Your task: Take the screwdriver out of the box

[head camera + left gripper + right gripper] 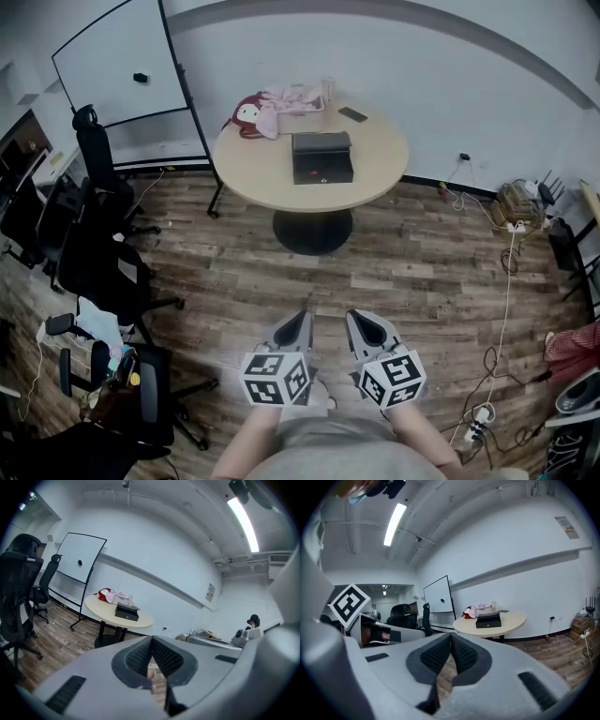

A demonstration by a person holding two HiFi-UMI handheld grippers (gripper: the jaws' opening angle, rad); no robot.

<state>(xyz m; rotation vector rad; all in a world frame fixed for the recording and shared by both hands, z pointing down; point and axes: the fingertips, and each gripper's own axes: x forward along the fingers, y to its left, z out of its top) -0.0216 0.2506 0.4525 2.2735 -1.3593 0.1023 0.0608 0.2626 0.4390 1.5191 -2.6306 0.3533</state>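
Note:
A closed black box (322,157) sits on the round beige table (375,178) across the room; no screwdriver shows. The box also appears far ahead in the left gripper view (127,612) and in the right gripper view (488,619). My left gripper (304,319) and right gripper (355,319) are held side by side over the wooden floor, well short of the table, both pointing toward it. The left gripper's (151,642) jaws meet at the tips with nothing between them. The right gripper (451,637) is likewise shut and empty.
A red and pink soft toy with cloth (267,111), a cup and a dark phone (352,114) lie at the table's far side. Black office chairs (94,272) crowd the left. A whiteboard (122,61) stands behind. Cables and a power strip (480,414) trail along the right floor.

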